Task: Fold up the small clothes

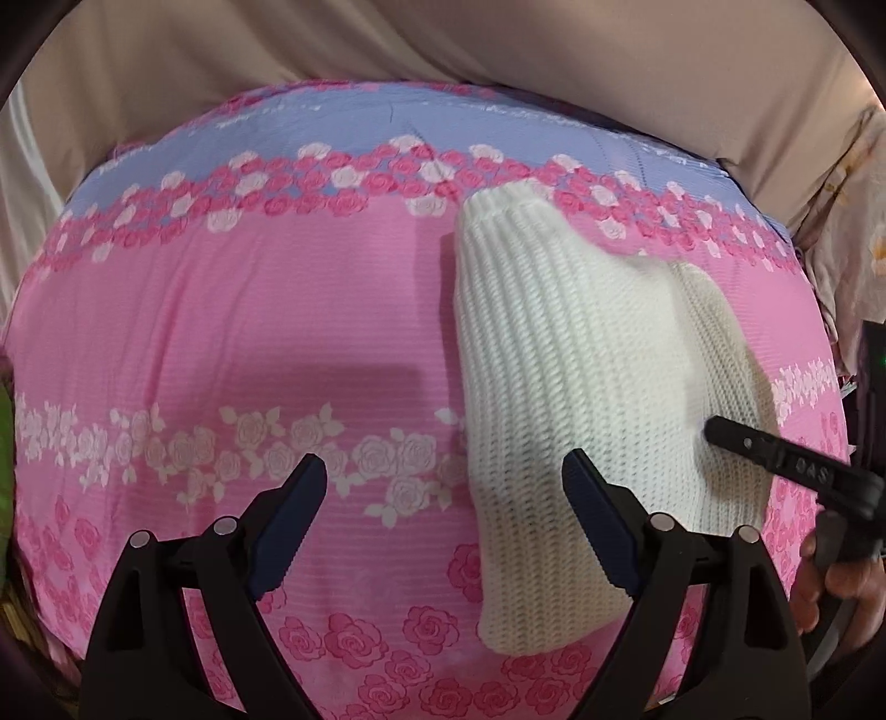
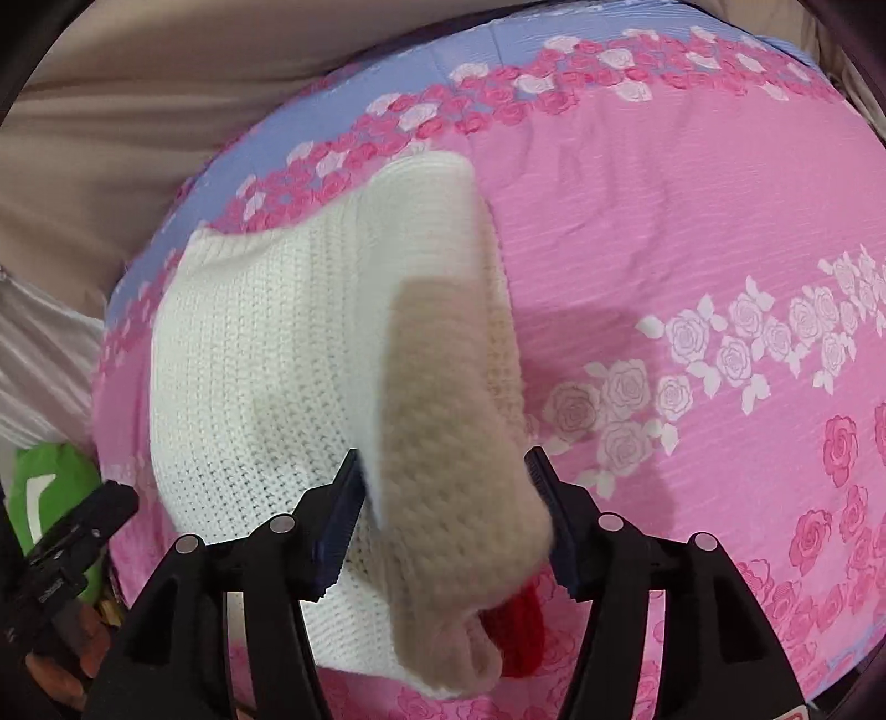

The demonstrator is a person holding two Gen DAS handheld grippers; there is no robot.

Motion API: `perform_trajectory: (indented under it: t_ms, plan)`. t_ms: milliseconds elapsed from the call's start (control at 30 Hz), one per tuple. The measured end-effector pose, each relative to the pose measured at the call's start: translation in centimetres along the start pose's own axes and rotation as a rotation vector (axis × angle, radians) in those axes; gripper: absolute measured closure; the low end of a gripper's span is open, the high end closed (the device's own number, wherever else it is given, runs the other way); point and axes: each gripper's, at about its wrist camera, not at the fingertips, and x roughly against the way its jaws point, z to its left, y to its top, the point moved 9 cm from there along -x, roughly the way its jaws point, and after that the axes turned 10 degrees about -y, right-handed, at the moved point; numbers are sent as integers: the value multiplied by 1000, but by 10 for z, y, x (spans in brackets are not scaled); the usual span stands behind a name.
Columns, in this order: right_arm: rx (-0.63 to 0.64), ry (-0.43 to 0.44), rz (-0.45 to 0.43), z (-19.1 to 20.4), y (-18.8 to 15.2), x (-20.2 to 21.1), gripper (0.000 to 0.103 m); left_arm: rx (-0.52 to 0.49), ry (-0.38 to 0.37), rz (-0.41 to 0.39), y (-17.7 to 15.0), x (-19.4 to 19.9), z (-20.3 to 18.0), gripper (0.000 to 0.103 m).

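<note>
A small white knit garment (image 1: 587, 354) lies folded into a long strip on the pink rose-print sheet (image 1: 277, 332). My left gripper (image 1: 443, 476) is open above the sheet, its right finger (image 1: 595, 509) over the garment's near left edge. In the right wrist view the garment (image 2: 277, 354) has a flap (image 2: 443, 421) lifted between my right gripper's fingers (image 2: 443, 482). The jaws stand wide on either side of the flap; whether they pinch it is unclear. A bit of red fabric (image 2: 518, 631) shows beneath the flap. The right gripper's tip (image 1: 720, 432) rests over the garment in the left wrist view.
The sheet covers a raised surface with a blue band (image 1: 387, 116) at the far edge. Beige cloth (image 1: 498, 39) lies beyond it. A green item (image 2: 50, 487) sits off the left edge in the right wrist view, beside the left gripper (image 2: 83, 526).
</note>
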Motion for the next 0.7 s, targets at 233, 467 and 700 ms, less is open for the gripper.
perform_trajectory:
  t_ms: [233,467,700]
  plan:
    - [1,50,-82,-4,-17,34,83,-16,-14,6,6,-3,-13,18]
    - [27,-83,11,-26,-30,1,62,-46,-12,37,4,-17,-23,18]
    - [-65,-116,-198,-33,-3,83,57,1,20,41,2,-15,-3,18]
